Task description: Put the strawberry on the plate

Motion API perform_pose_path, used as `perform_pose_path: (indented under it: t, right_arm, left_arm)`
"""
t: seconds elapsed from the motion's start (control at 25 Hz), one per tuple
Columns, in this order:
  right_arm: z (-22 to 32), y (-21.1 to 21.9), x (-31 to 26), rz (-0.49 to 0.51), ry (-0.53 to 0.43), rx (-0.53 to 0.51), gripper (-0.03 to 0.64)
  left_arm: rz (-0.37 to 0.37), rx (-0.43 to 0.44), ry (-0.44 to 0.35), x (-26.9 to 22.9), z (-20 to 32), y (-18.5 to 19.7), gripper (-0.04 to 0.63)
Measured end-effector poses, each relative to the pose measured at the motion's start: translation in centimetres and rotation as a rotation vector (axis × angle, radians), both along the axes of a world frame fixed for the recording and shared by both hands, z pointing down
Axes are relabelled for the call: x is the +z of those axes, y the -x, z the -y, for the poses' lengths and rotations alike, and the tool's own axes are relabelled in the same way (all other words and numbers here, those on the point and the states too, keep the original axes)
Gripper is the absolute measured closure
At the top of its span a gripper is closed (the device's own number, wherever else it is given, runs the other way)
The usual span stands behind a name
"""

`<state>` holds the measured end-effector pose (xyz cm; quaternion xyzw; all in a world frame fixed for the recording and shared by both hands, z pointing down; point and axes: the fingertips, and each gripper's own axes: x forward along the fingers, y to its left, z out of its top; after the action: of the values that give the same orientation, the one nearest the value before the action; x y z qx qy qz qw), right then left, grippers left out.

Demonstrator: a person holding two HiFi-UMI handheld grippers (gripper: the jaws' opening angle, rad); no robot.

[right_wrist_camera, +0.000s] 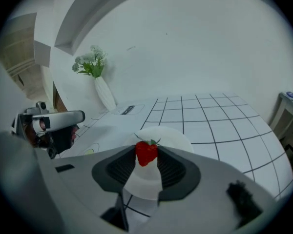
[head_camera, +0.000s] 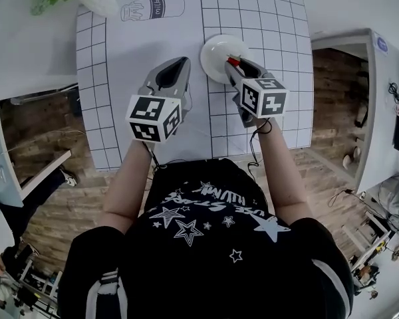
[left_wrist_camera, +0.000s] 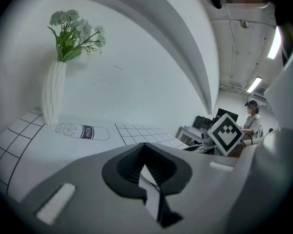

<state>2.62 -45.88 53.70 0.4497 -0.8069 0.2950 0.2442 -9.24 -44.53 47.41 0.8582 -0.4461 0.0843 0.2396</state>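
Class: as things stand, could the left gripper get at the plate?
Probably yes: the left gripper is close beside the plate with nothing between them. The right gripper, holding the strawberry over the plate, crowds only its right side.

The white table [head_camera: 33,52] has a mat [head_camera: 279,38] with squares on it. A white plate [head_camera: 216,52] sits on the mat. A vase [left_wrist_camera: 52,94] of flowers stands at its far corner.
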Motion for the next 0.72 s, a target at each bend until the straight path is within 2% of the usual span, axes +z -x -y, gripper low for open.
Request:
perform_pose_path:
  t: [0.28,0.52,0.72]
  right_arm:
    - [0.7,0.6,2.3,-0.073,0.025,-0.030,0.469]
    - [1.1,0.6,3.0,-0.139,0.008,-0.021,0.469]
    - [1.2,0.7,3.4,-0.157,0.014,-0.018,0.469]
  left_arm:
    - [0.010,0.003,0.015,1.0,0.6,0.4,0.588]
    - [0.003,0.018,0.030,1.4,0.2,-0.1,0.588]
    - [0.000,0.027,0.026,1.4,-0.1,-0.5,0.588]
